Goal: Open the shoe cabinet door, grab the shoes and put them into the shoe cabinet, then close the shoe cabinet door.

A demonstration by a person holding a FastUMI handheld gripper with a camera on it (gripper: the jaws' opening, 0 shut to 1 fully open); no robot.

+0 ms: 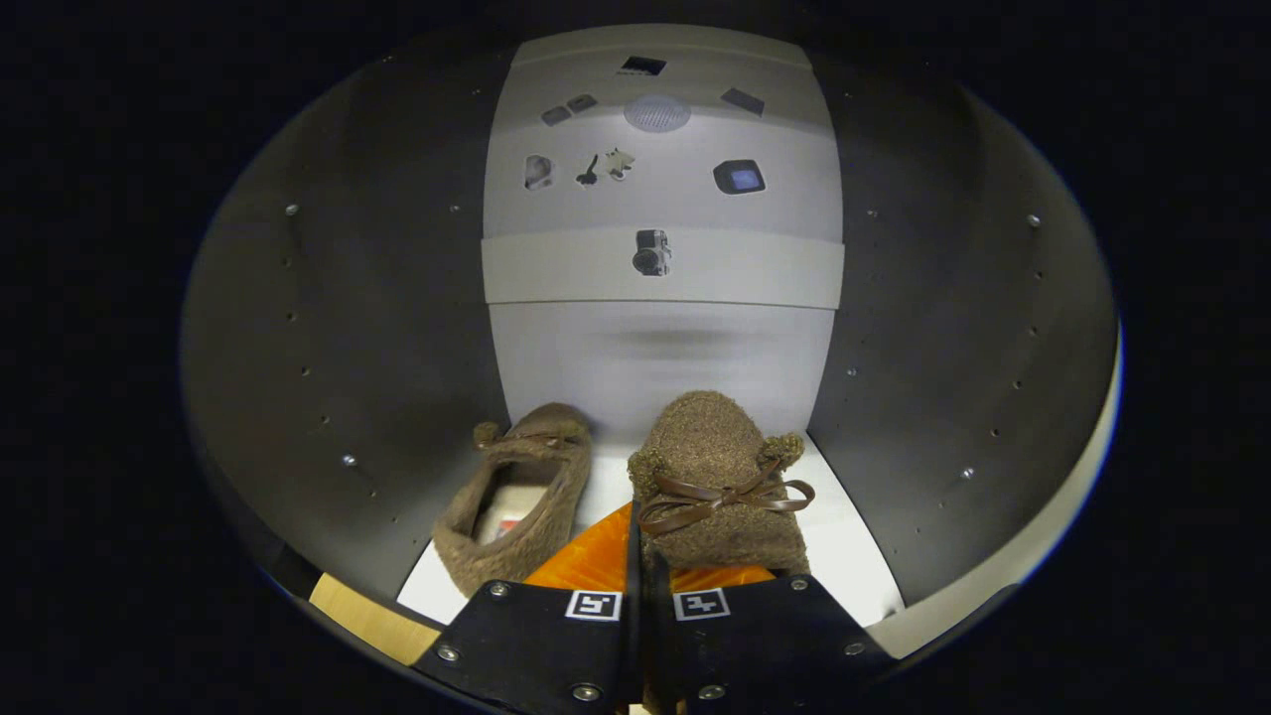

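Shoes: two brown fuzzy slippers on shoe cabinet floor | right slipper just ahead of tongs, fingers together, clamp on it unclear | left slipper beside left wall | open floor beyond to rear panel.

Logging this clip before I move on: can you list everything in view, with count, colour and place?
shoe cabinet: one, dark side walls, pale back panel, white floor; the gripper looks into it.
shelf: one, pale grey, across the back panel above the shoes.
stickers: about nine small pictures, on the shelf edge and the back panel above it.
left shoe: one, brown fuzzy, on the cabinet floor, left of the fingers, opening up.
right shoe: one, brown fuzzy with a brown bow, just ahead of the fingers, heel edge between them.
hand-held gripper: one; fingers nearly together, pinching the right shoe's heel edge.
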